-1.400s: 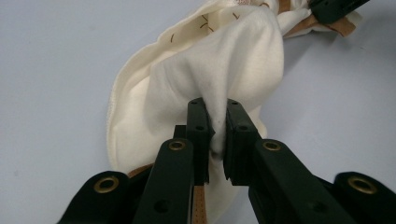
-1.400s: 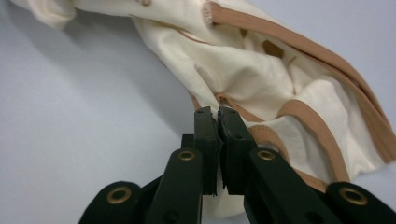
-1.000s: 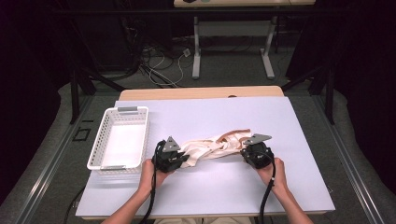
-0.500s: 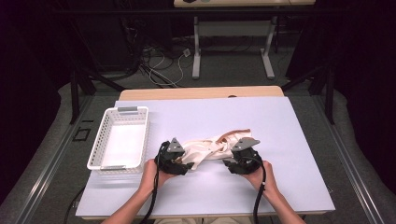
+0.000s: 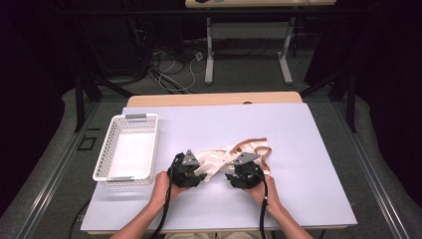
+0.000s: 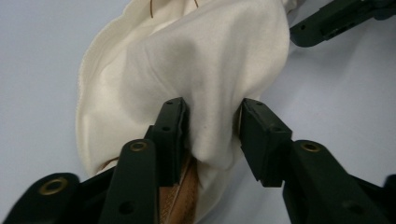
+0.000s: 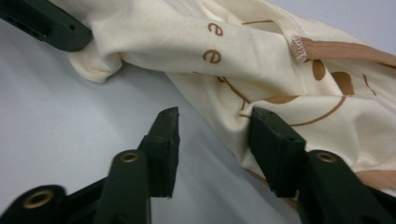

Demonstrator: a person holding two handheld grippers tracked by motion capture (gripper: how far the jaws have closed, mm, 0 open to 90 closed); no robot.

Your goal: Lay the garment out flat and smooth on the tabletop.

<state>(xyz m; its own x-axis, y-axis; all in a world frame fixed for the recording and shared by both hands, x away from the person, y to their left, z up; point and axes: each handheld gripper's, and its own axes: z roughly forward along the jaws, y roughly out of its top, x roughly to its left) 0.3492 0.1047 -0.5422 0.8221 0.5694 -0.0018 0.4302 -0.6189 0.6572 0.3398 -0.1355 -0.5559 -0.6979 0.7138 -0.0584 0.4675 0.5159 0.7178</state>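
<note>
Working on the white tabletop (image 5: 308, 149), we have a cream garment with tan trim and print (image 5: 224, 158) bunched between our two tools, right of the white plastic basket (image 5: 105, 154). Our left tool (image 6: 211, 122) has a fold of the cloth between its jaws; they have just been closing and both pads touch the fabric. Our right tool (image 7: 215, 125) has also been closing, yet stands released: one jaw over bare tabletop, the other against the cloth's edge.

Room: dark walls; grey floor (image 5: 59, 164); white-legged desk (image 5: 249, 50) at the back; tangled cables (image 5: 171, 62) beneath; pale-topped work table (image 5: 308, 149) with wooden far edge.
</note>
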